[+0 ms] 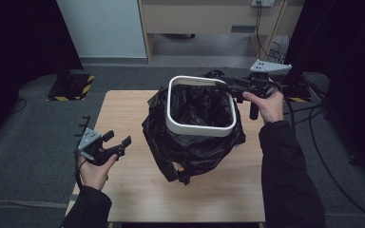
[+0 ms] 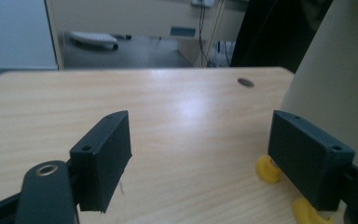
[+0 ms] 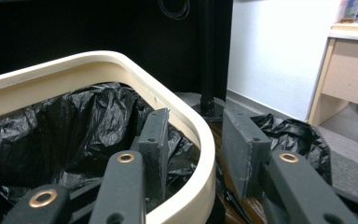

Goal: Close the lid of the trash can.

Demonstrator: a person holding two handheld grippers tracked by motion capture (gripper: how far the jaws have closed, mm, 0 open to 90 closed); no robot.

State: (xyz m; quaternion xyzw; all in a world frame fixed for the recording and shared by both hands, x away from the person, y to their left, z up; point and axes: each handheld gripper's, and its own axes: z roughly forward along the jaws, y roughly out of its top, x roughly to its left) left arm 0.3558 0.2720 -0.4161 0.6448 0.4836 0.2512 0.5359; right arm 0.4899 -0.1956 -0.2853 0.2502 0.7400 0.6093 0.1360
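The pale rectangular wooden table (image 1: 138, 199) has a smooth, lightly glossy laminate-like top with visible grain. At its centre, the crinkled black plastic bin bag (image 1: 195, 147) is thin, creased film with a shiny surface. The cream rounded-square plastic rim (image 1: 200, 128) seated on the bag is smooth with a satin finish. The left gripper (image 1: 119, 140) and the right gripper (image 1: 221, 85), either side of the bag, have matt black plastic jaws with brass-coloured metal inserts.
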